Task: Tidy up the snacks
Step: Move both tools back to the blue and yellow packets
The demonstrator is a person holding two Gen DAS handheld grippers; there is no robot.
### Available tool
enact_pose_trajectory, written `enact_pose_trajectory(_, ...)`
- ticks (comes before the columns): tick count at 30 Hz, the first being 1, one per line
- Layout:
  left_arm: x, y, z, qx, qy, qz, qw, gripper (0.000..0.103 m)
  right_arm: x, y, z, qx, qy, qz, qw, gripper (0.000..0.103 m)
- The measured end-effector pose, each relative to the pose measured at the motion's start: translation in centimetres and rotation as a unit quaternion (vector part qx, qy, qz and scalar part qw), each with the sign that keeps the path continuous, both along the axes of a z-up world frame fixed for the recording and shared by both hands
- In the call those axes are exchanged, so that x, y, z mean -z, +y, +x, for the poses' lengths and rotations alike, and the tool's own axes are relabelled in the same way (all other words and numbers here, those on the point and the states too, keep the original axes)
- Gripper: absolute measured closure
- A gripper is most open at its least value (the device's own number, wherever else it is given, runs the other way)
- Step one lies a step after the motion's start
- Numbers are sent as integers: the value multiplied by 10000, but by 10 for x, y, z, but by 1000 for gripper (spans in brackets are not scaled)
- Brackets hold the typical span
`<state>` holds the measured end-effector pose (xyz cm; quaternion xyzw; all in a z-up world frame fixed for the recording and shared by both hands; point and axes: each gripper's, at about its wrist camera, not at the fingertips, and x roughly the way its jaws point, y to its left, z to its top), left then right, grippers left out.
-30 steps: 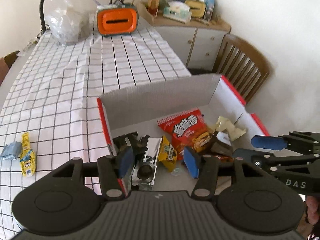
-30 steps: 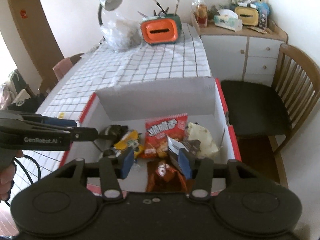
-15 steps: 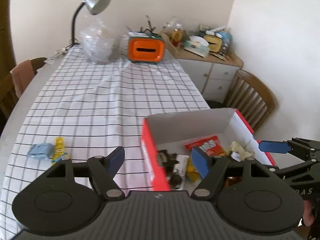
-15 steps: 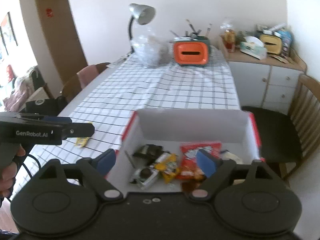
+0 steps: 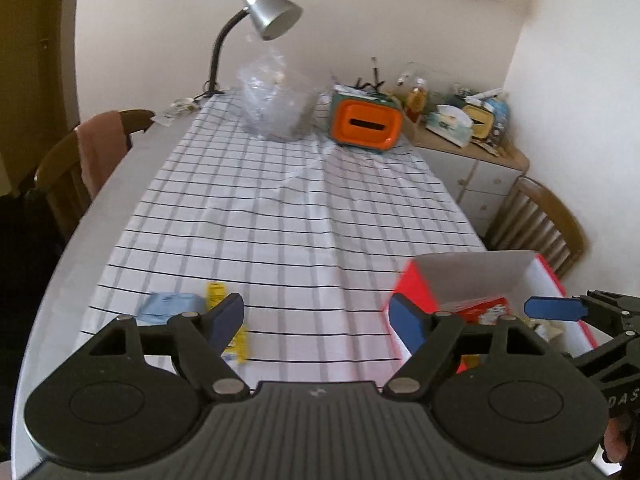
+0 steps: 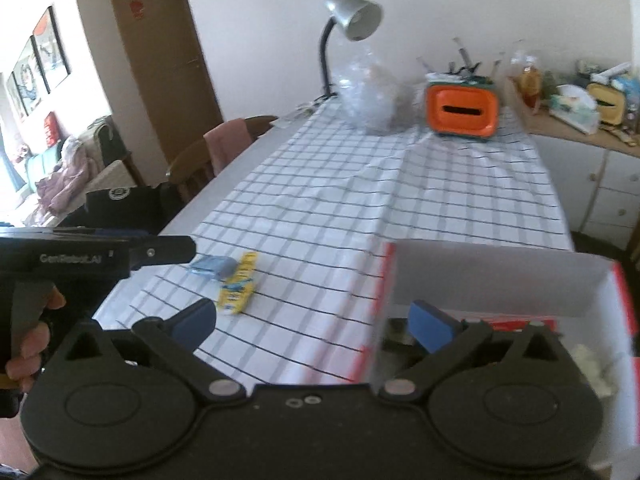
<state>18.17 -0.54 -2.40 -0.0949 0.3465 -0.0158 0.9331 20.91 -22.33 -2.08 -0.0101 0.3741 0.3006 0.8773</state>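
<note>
A red and white cardboard box [image 5: 472, 276] [image 6: 500, 276] stands on the checked tablecloth at the right, with snack packs inside, mostly hidden. A yellow snack pack [image 6: 238, 284] [image 5: 216, 292] and a light blue pack [image 6: 212, 266] [image 5: 170, 306] lie on the cloth left of the box. My left gripper [image 5: 318, 320] is open and empty, raised above the cloth between the loose packs and the box. My right gripper [image 6: 312, 320] is open and empty, above the box's left wall. The left gripper also shows in the right wrist view [image 6: 152, 250].
At the table's far end stand a grey desk lamp [image 5: 264, 24], a clear plastic bag [image 5: 276, 108] and an orange box with a slot [image 5: 366, 124]. Wooden chairs [image 5: 536, 216] [image 5: 80, 160] stand on both sides. A cluttered sideboard [image 5: 468, 148] is at the back right.
Both grippers have lifted and drawn back from the box and swung left. Both have opened wider. The loose yellow and blue packs have come further into view.
</note>
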Motion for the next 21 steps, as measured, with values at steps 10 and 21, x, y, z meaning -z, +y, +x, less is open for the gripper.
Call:
enact_pose_trajectory(10, 22, 87, 22, 688, 218, 178, 9972, 23, 36, 96, 18, -204, 297, -358, 9987, 0)
enact_pose_trajectory(21, 56, 136, 71, 1890, 587, 771, 9772, 23, 80, 163, 33, -317, 425, -912, 9944, 1)
